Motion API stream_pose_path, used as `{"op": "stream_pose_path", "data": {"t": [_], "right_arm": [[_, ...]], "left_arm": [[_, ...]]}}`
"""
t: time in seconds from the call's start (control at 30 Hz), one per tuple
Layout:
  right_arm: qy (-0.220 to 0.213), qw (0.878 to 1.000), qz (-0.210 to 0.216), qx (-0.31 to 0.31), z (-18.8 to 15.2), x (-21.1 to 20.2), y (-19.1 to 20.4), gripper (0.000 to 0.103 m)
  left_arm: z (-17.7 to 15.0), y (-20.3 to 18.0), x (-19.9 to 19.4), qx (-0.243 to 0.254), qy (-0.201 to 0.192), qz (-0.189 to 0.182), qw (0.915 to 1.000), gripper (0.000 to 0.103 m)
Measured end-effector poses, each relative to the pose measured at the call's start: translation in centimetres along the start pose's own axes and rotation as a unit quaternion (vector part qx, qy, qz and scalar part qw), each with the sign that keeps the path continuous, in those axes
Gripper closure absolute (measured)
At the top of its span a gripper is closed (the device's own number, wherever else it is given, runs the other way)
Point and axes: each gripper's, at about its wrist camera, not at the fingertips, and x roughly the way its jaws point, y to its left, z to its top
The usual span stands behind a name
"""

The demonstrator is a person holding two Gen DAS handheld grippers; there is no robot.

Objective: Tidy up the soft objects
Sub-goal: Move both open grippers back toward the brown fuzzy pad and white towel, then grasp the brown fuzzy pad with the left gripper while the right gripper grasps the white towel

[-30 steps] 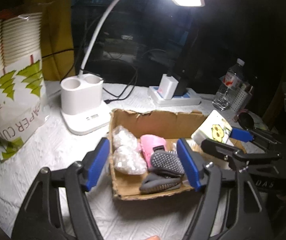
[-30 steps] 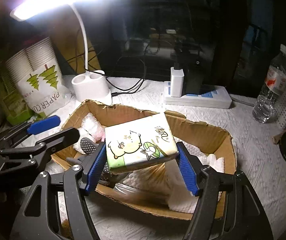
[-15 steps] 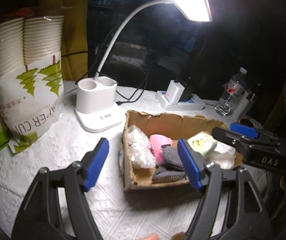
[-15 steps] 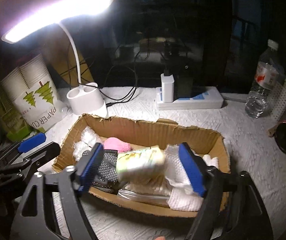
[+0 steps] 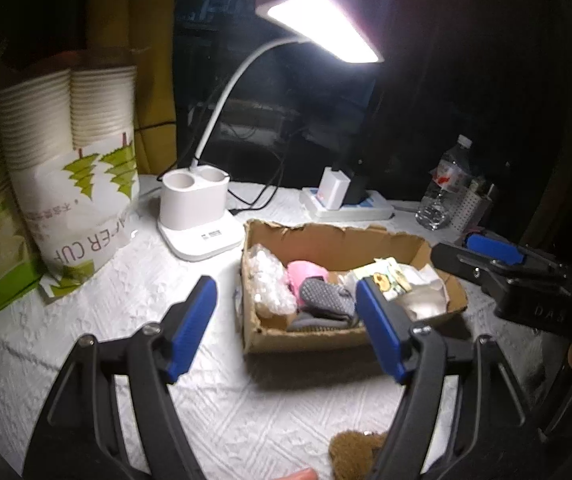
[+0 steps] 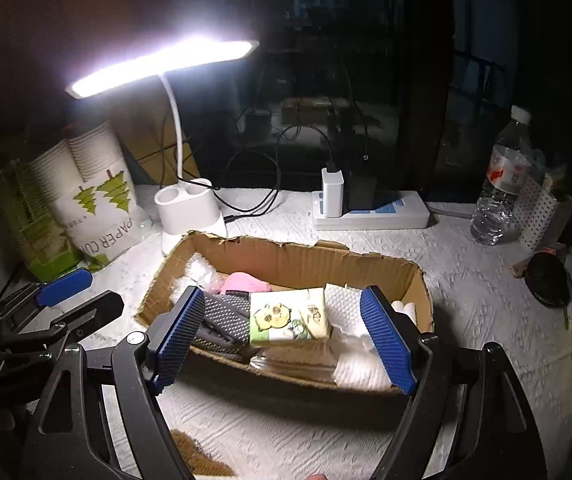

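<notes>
A cardboard box (image 6: 297,258) (image 5: 337,240) stands on the white cloth. In it lie a green-and-white tissue pack (image 6: 287,316) (image 5: 385,276), grey dotted socks (image 6: 226,320) (image 5: 325,296), a pink soft item (image 6: 244,282) (image 5: 305,272), bubble wrap (image 5: 270,280) and white foam (image 6: 343,304). My right gripper (image 6: 282,340) is open and empty, pulled back above the box's near wall. My left gripper (image 5: 286,320) is open and empty, in front of the box's left end. A brown fuzzy item (image 5: 355,456) (image 6: 202,456) lies near the front edge.
A lit desk lamp with white base (image 5: 196,212) (image 6: 190,204) stands behind the box. A pack of paper cups (image 5: 70,152) (image 6: 94,196) stands at the left. A power strip (image 6: 369,210) and a water bottle (image 6: 503,180) are at the back right.
My right gripper opened and let the tissue pack drop into the box, then drew back. My left gripper also drew back from the box.
</notes>
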Motion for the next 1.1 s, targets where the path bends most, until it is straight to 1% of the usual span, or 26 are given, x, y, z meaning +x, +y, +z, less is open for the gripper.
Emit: {"op": "stream_pose_path", "data": {"t": [0.3, 0.5, 1.1], "right_arm": [[-0.014, 1.000, 0.002, 0.000, -1.7, -3.0, 0.9, 0.020], [-0.016, 1.000, 0.005, 0.000, -3.1, -4.1, 1.2, 0.020], [0.015, 1.000, 0.009, 0.001, -9.4, -4.8, 1.3, 0.020]], "left_arm": [[-1.5, -0.6, -3.0, 0.010, -0.008, 0.004, 0.9999, 0.029], [-2.9, -0.7, -4.2, 0.013, -0.003, 0.009, 0.9999, 0.029], [-8.1, -0.6, -5.4, 0.017, 0.027, 0.019, 0.9993, 0.029]]}}
